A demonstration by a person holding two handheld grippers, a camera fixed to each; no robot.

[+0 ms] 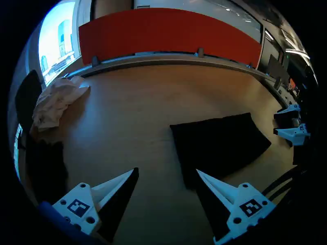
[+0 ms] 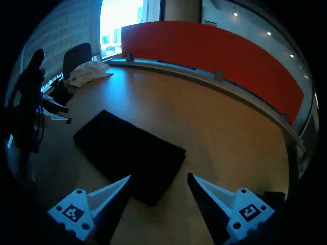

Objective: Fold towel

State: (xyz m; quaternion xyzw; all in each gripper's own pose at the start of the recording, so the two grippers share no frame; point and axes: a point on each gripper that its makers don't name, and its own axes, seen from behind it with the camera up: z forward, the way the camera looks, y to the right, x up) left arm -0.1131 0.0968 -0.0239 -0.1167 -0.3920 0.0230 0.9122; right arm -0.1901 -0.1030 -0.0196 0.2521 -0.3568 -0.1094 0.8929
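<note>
The left gripper (image 1: 167,170) stands wide open and empty, its two white fingers spread over the wooden table (image 1: 135,122). The tip of one finger lies, in the left gripper view, just at the near edge of the towel (image 1: 220,143), though whether it touches the cloth cannot be told. The right gripper (image 2: 159,175) is likewise wide open and holds nothing. In the right gripper view its fingers point at the near corner of the towel from the other side. The towel is black, folded into a flat rectangle, and lies on the table between the two grippers. Well apart from it, at the table's far corner, lies a crumpled pale cloth (image 1: 55,102), beside a dark chair (image 1: 26,98). A red partition (image 1: 171,34) runs along the far edge of the table, and a bright window (image 1: 57,41) stands beyond the corner where the cloth lies.
</note>
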